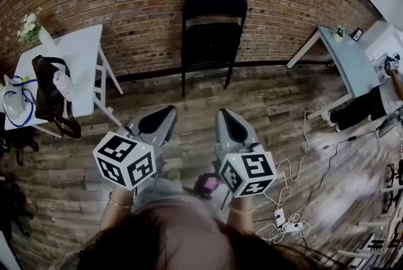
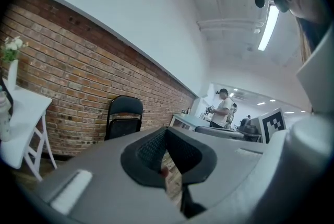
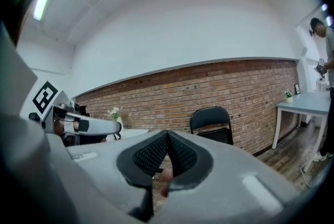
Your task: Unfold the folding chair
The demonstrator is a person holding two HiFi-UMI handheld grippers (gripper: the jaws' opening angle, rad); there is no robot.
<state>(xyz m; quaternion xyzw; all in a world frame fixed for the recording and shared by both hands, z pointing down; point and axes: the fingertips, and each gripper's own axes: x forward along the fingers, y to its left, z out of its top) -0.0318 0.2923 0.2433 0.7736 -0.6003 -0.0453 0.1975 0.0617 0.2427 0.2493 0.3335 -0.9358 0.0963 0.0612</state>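
— White tabletop (image 1: 85,51) at the far left: what is carried on it?
— A black bag (image 1: 47,95) is laid across it, and pale flowers (image 1: 28,24) are set at its far corner, close to the brick wall (image 1: 126,4).
— And the left gripper (image 1: 165,112)?
— It is held near, over the wooden floor (image 1: 271,105), and pointed toward the wall. In the left gripper view its jaws are seen pressed together, with nothing caught between them.
— Where is the folding chair (image 1: 214,36) found?
— At the far middle, stood upright against the brick wall. It is black and seemingly folded flat. It is touched by neither gripper, and both are well apart from it.
— The right gripper (image 1: 225,116)?
— It is held just beside the left one and pointed the same way. Its jaws are likewise closed together on nothing.
— What is seen further right?
— White cables and a power strip (image 1: 286,225) are strewn on the floor at the near right. A pale blue tabletop (image 1: 352,64) is set at the far right, where a person (image 1: 371,108) is partly seen.
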